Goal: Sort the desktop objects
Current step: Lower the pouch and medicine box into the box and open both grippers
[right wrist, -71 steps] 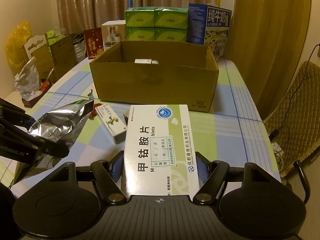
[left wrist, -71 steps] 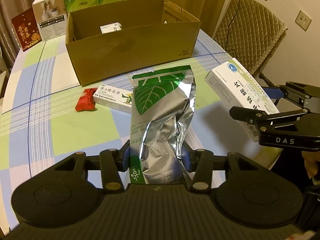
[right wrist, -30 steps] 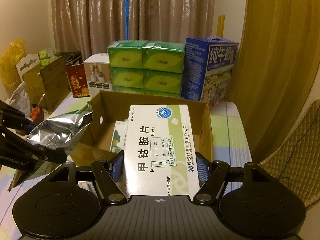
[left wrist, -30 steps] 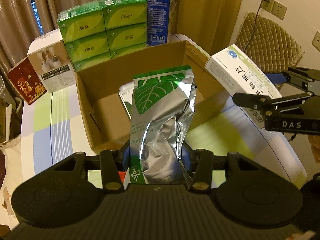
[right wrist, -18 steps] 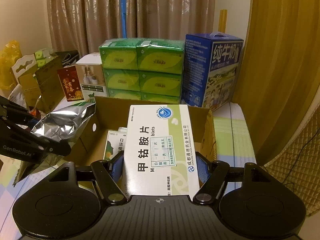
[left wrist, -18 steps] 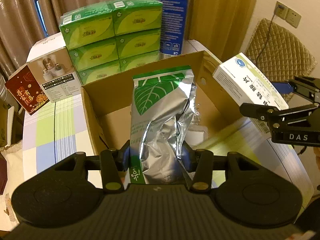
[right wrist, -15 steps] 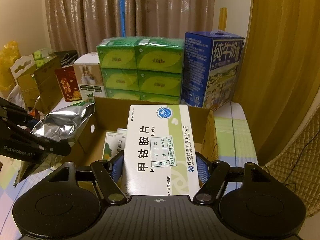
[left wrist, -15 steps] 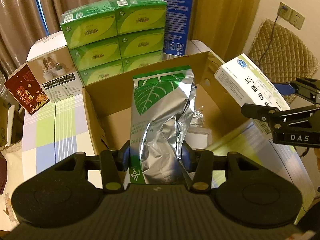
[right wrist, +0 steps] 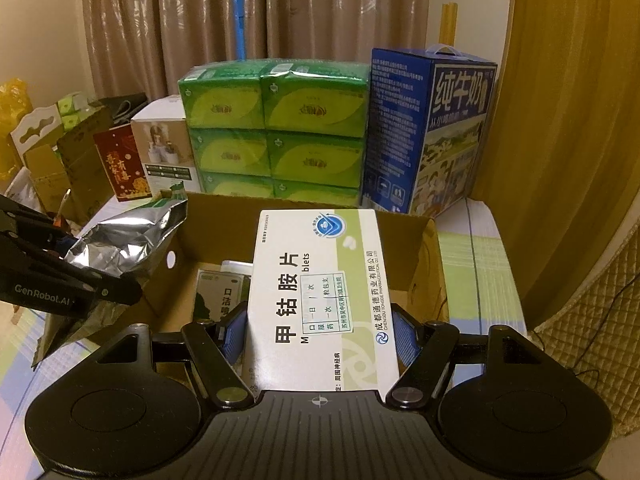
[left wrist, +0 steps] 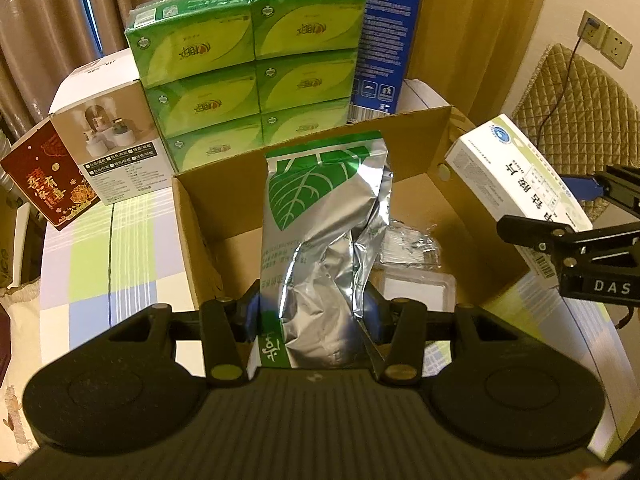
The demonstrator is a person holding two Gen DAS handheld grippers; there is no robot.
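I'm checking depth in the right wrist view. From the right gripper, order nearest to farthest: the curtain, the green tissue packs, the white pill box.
1. White pill box: clamped in the right gripper, over the carton.
2. Green tissue packs: stacked behind the carton, centre.
3. Curtain: the backdrop behind the packs.

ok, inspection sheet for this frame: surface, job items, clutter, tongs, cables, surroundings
Surface: checked tablecloth in green, blue and white on the table.
Job's things: open cardboard box already holds small packs; foil pouch and white medicine box both held above it.
Clutter: green tissue packs, blue milk carton, white product box and red box stand behind the cardboard box.
Tongs: left tongs shut on the foil pouch; right tongs shut on the white medicine box.
Cables: black cord runs from a wall socket.
Surroundings: curtains, quilted chair.
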